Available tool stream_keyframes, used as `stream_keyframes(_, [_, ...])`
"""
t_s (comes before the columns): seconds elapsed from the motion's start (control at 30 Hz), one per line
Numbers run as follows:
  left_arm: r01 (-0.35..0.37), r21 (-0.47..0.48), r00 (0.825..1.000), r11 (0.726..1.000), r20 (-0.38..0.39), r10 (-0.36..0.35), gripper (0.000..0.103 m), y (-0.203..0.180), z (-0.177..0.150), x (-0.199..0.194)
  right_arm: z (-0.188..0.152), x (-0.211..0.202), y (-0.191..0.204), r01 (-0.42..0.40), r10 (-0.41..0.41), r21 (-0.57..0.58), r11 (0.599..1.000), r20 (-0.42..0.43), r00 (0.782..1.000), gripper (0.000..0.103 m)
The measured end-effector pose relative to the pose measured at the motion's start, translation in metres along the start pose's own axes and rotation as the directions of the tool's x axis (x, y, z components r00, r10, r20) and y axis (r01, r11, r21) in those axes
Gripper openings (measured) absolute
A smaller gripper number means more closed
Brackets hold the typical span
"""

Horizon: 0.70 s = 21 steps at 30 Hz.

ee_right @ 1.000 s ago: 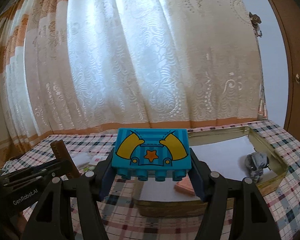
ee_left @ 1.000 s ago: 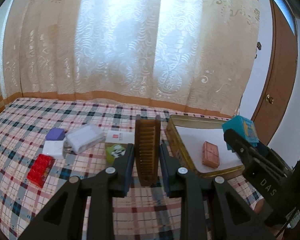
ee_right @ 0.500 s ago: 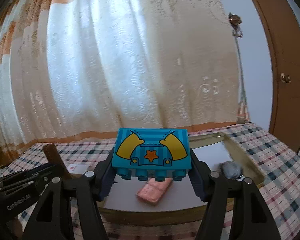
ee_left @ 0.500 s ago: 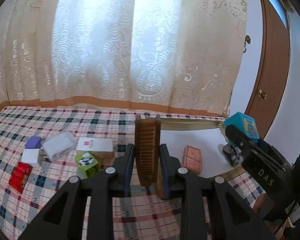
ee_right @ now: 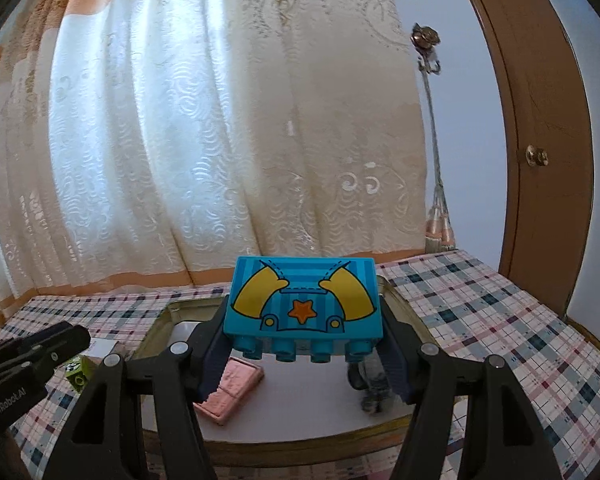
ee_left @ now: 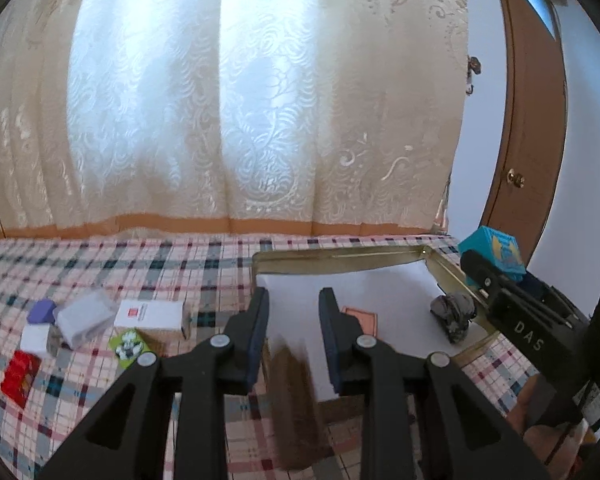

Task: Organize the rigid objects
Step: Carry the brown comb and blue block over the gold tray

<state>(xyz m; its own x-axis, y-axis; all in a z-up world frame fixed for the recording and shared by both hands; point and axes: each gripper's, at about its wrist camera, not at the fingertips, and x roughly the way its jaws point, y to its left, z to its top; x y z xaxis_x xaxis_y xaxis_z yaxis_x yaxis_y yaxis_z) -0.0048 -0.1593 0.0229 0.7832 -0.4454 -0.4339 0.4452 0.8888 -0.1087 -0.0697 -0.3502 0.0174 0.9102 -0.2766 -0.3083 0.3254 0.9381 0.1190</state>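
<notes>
Comb [ee_left: 294, 404] looks mid-drop, a brown blur below the left claw [ee_left: 293, 336], whose fingers are spread with nothing between them, right at the tray's [ee_left: 340, 254] near edge. Right claw [ee_right: 305, 354] is clenched on the blue brick [ee_right: 304, 300], hovering over the tray, probably waiting its turn to go in.

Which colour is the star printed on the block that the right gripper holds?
Orange, on the blue block; the right wrist view shows it best.
</notes>
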Motion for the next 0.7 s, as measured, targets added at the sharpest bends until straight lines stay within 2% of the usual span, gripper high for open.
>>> stream_keyframes(0.17, [0.018, 0.008, 1.0, 1.0, 0.005, -0.018, 0.025, -0.002, 0.002, 0.007, 0.001, 0.0, -0.005, 0.002, -0.002, 0.004, 1.0, 0.005, 1.0, 0.067])
stream_keyframes(0.43, [0.019, -0.049, 1.0, 0.999, -0.011, -0.02, 0.025, 0.013, 0.004, 0.018, 0.002, 0.006, -0.007, 0.011, -0.011, -0.012, 1.0, -0.007, 1.0, 0.067])
stream_keyframes(0.7, [0.061, -0.034, 0.998, 0.998, -0.03, -0.062, 0.025, -0.003, 0.004, 0.035, -0.001, 0.016, -0.006, 0.027, -0.028, -0.042, 0.999, -0.042, 0.999, 0.067])
